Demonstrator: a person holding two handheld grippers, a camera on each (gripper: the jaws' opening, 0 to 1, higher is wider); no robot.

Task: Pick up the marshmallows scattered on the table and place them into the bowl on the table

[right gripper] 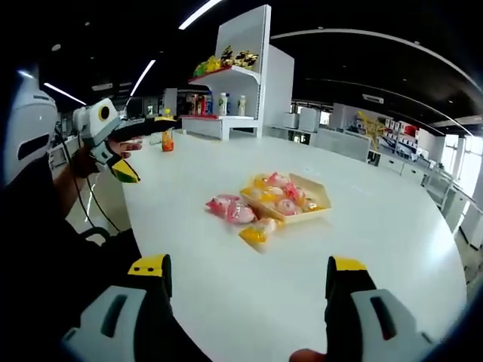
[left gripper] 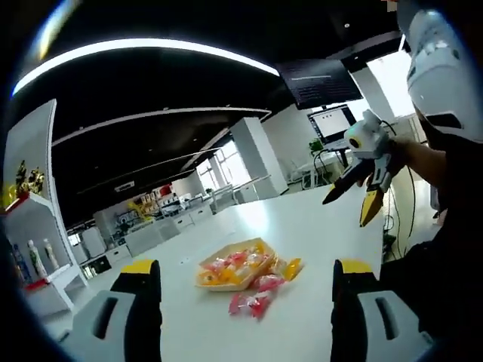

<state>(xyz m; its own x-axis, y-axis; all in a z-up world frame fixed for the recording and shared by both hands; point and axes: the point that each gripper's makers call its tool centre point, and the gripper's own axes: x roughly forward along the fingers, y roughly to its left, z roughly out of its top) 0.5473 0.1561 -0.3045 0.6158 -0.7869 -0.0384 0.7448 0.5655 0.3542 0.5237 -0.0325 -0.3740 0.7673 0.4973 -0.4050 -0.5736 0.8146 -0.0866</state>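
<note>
So both grippers are up off the bench (left gripper: 317, 219) right now, nothing in either one. In the left gripper view, the left gripper (left gripper: 245, 298) has its fingers (left gripper: 139, 302) spread wide apart and empty, and between them, out on the white bench, sits the shallow yellow bowl (left gripper: 230, 275) with wrapped marshmallows in it. A couple of pink loose marshmallows (left gripper: 253, 303) lie just on the near side of the bowl, and a yellow one (left gripper: 292, 267) sits right beside its right edge. Up on the right you can see the right gripper (left gripper: 362, 192) held in a hand (left gripper: 411, 154), its fingers parted and pointing down, well above the bench.

The right gripper view shows the same pile from the other side: the right gripper's own fingers (right gripper: 343, 290) are wide open and empty, with the bowl (right gripper: 317, 207) further out and pink marshmallows (right gripper: 230, 209) to its left. A yellow one (right gripper: 255, 234) lies nearer. This view also catches the left gripper (right gripper: 128, 154) over at the left edge of the bench, plus a white shelf unit (right gripper: 241, 83) with bottles and toys and a small orange bottle (right gripper: 167, 140) at the far end.
</note>
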